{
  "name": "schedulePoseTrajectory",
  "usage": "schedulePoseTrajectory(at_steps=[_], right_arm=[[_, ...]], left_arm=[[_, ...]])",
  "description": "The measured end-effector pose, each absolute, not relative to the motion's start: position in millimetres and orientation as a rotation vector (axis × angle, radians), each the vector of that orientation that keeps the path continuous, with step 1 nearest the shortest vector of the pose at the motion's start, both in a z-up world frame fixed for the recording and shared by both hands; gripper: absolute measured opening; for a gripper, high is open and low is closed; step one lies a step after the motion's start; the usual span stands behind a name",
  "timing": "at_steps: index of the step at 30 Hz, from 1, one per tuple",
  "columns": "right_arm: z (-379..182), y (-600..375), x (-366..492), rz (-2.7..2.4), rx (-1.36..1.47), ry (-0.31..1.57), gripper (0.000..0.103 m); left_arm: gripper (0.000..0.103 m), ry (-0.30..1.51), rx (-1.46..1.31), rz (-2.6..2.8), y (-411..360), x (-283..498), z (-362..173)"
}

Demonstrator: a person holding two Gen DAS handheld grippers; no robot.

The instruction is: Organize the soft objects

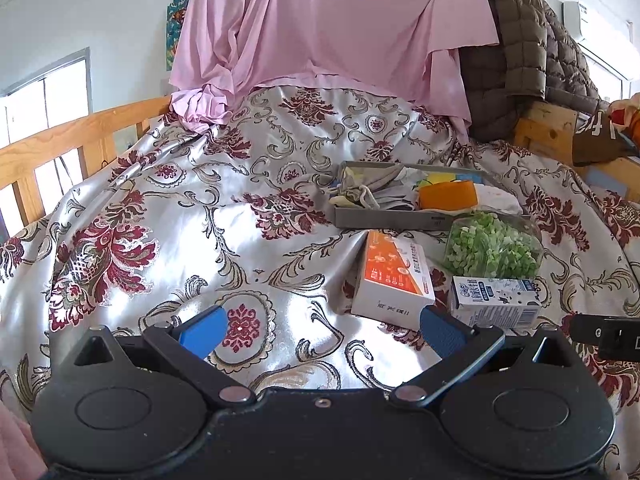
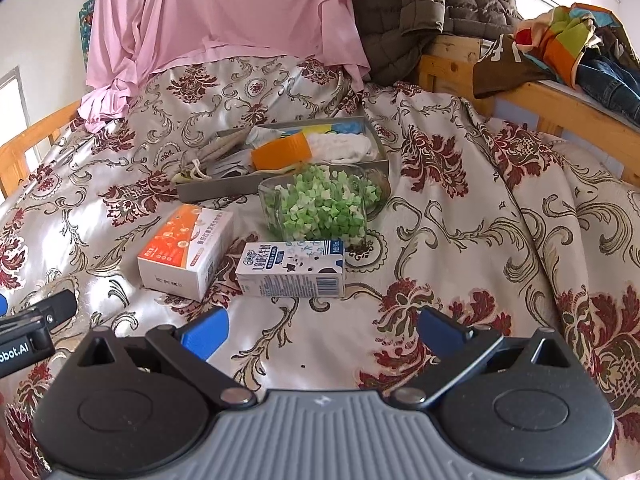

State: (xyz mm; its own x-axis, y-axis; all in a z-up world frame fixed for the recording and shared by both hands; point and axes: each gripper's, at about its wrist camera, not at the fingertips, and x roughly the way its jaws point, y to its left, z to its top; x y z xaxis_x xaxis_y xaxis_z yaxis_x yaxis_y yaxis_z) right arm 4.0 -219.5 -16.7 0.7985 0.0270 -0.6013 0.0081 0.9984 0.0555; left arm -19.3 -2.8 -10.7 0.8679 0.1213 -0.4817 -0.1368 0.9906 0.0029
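**Both hand-held grippers spread over the bed, soft things in the grey tray**

Left wrist view: the left hand-held gripper (image 1: 322, 330) hangs over the floral satin bedspread (image 1: 180, 208) with its blue fingers spread wide and nothing between them. Ahead and to the right lies a shallow grey tray (image 1: 384, 216) holding soft items: a grey cloth with a white cord (image 1: 368, 190), an orange cloth roll (image 1: 447, 196) and a white cloth (image 1: 500, 200). Just in front of the tray sit a clear container of green pieces (image 1: 494, 250), an orange-and-white box (image 1: 394, 276) and a small milk carton (image 1: 496, 300) lying on its side. A pink sheet (image 1: 320, 24) drapes behind.

Right wrist view: the right hand-held gripper (image 2: 322, 330) is likewise spread and empty above the bedspread (image 2: 460, 220). The milk carton (image 2: 292, 268) lies nearest, beside the orange-and-white box (image 2: 186, 252); the container of green pieces (image 2: 324, 208) touches the tray (image 2: 216, 192) behind it. The orange roll (image 2: 282, 152) and white cloth (image 2: 344, 144) rest inside the tray. Clothes (image 2: 560, 44) are piled on the wooden rail at right.
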Motion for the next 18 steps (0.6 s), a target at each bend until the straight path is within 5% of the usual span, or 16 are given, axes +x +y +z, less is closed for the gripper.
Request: schedulePoseTrajectory(at_steps=[18], right_arm=[[-16.8,-219.3,4.0,0.01,0.056,0.647,0.103]], left_arm=[[0.102,0.504,-0.03,0.138,-2.5,-19.2,-10.8]])
